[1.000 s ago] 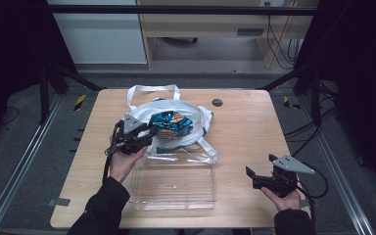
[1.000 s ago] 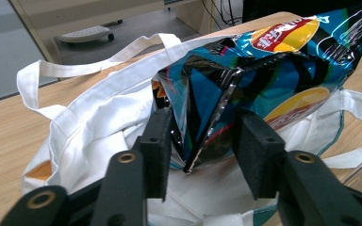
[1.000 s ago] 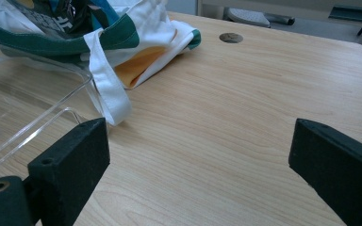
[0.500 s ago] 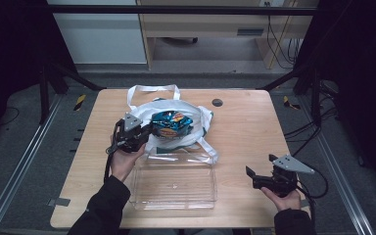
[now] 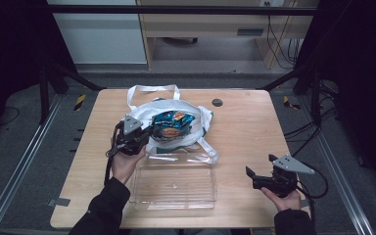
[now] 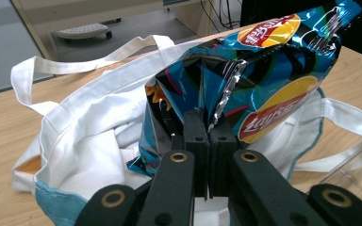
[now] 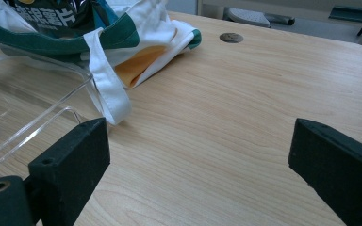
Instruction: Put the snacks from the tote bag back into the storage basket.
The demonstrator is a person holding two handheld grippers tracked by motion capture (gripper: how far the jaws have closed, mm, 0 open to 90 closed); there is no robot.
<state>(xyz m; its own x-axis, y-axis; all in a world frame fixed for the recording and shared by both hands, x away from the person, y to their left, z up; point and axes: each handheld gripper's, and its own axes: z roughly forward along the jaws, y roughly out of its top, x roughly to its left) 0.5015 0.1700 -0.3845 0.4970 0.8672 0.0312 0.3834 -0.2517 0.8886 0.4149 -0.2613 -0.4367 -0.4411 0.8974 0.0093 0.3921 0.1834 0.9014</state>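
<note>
A blue chip bag [image 5: 172, 124] is pinched at its crimped edge by the left gripper [image 5: 142, 134], fingers pressed tight together on the foil, as seen in the left gripper view. The bag is held up over a white tote [image 5: 196, 122] lying at the far middle of the counter [image 5: 245, 127]. A clear tray [image 5: 174, 183] is set just near of the tote. The right gripper [image 5: 254, 177] is kept low at the near right, fingers spread wide, nothing between them.
</note>
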